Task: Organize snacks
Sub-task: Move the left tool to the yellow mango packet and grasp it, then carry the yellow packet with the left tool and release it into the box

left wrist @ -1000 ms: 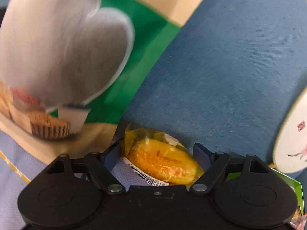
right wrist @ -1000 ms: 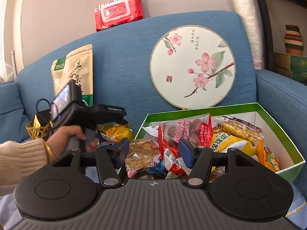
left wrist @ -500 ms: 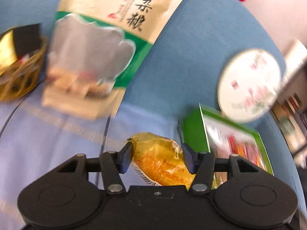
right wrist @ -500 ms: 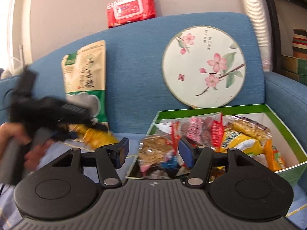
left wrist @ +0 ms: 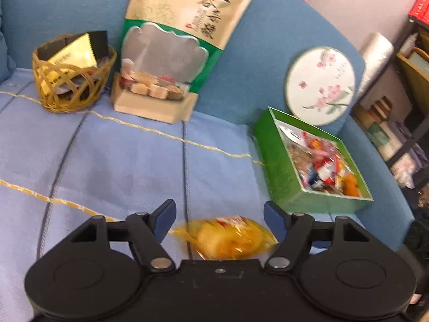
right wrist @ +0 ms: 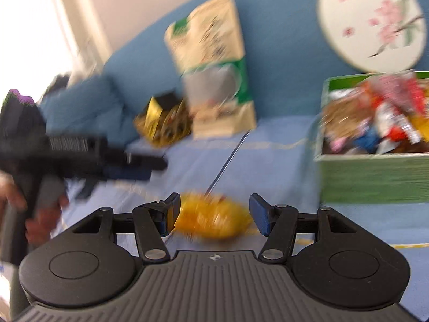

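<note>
Left jaws: left gripper point(left wrist: 219, 218) spread wide, jaws just opened, yellow snack packet point(left wrist: 228, 237) lies loose between them
Right jaws: right gripper point(right wrist: 213, 216) released, empty
Packet: long axis crosswise, just ahead of both
Green box point(left wrist: 284, 179): to the right

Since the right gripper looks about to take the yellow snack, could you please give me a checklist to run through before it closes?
1. Left gripper has let go: ok, its fingers have just opened wide and stand clear of the yellow snack.
2. Snack rests on the blanket: ok.
3. Snack lies between the fingers of the right gripper: ok, the gripper is open, though the view is blurred.
4. Left gripper out of the right one's way: ok, it is off to the side.
5. Room in the green box: cannot tell, it looks quite full.
</note>
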A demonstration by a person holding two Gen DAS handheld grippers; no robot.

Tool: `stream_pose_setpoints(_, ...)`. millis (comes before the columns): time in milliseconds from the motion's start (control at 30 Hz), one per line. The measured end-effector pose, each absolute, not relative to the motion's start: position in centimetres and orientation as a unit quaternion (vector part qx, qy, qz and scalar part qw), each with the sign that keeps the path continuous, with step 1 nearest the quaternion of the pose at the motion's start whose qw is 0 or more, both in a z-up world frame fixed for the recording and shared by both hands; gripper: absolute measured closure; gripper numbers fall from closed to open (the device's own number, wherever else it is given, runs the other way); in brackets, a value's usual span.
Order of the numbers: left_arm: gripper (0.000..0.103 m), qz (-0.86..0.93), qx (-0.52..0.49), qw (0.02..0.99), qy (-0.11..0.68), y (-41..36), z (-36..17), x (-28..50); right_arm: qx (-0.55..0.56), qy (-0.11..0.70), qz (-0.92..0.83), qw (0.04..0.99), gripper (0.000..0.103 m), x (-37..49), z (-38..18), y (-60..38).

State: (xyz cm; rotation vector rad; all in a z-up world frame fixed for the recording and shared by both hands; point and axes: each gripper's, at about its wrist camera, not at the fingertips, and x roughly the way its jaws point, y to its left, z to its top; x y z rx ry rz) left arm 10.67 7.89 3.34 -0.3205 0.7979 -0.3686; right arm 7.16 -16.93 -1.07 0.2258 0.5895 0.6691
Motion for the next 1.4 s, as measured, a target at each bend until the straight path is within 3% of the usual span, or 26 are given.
stream_pose_setpoints(433,0.0,-0.211,-0.148,0.879,0.401,6.6,0.8,10.8,0.108,0.294,0.328,0.891,0.008,7.7,-2.1,-17.3)
stream_pose_setpoints(533,0.012,-0.212,-0.145,0.877,0.407,6.6,0.1,10.9,0.107,0.296,0.327,0.891,0.008,8.0,-2.4,-17.2)
stream_pose_setpoints(567,0.02,-0.211,-0.141,0.878,0.407,6.6,-0.1,10.9,0.102,0.297,0.326,0.892,0.009,8.1,-2.5,-16.9)
stream_pose_setpoints(600,0.042,-0.209,-0.136,0.878,0.408,6.5,-0.4,11.1,0.093,0.296,0.326,0.893,0.012,8.2,-2.7,-16.5)
stream_pose_setpoints(633,0.055,-0.207,-0.131,0.877,0.413,6.4,-0.8,11.3,0.085,0.289,0.322,0.897,0.022,8.2,-2.9,-16.3)
stream_pose_setpoints(667,0.058,-0.204,-0.127,0.878,0.415,6.4,-1.1,11.5,0.073,0.282,0.323,0.901,0.034,8.2,-2.8,-16.0)
stream_pose_setpoints(733,0.062,-0.203,-0.132,0.878,0.412,6.5,-1.2,11.6,0.061,0.282,0.323,0.901,0.04,8.4,-2.7,-15.9)
stream_pose_setpoints(800,0.075,-0.207,-0.131,0.879,0.409,6.4,-0.9,11.4,0.064,0.287,0.321,0.9,0.045,8.5,-2.5,-16.2)
stream_pose_setpoints(933,0.077,-0.21,-0.128,0.883,0.399,5.7,0.4,11.3,0.049,0.27,0.306,0.912,0.055,8.0,-1.6,-16.4)
stream_pose_setpoints(1400,0.077,-0.3,-0.077,0.898,0.313,-5.7,7.3,14.3,0.099,0.16,0.185,0.965,0.056,7.9,3.1,-26.7)
